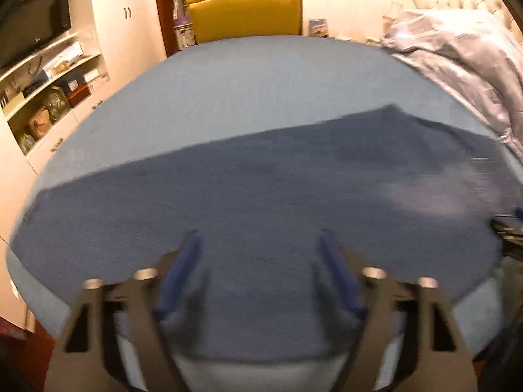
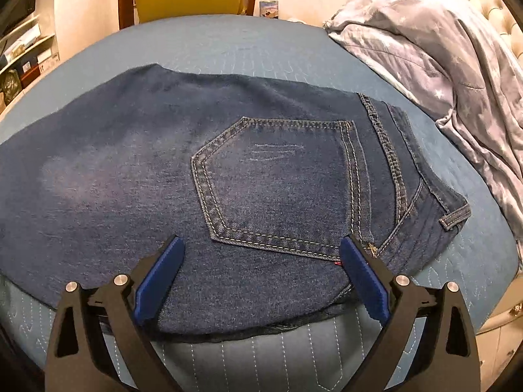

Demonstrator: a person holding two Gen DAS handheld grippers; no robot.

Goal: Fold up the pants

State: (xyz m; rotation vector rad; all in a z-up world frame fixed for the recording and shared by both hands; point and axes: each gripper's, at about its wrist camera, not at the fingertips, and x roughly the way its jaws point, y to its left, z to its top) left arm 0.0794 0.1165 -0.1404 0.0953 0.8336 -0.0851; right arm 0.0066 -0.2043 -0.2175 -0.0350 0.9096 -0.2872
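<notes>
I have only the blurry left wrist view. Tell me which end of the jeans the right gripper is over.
Observer: The waist end. The back pocket of the jeans lies just ahead of the right gripper.
Operator: Report its jaws.
Observer: Wide open, holding nothing; the near edge of the denim lies between the fingers.
Operator: Say what lies right of the waistband.
Observer: A belt loop at the corner, then bare blue bed cover, then a rumpled star-print quilt.
</notes>
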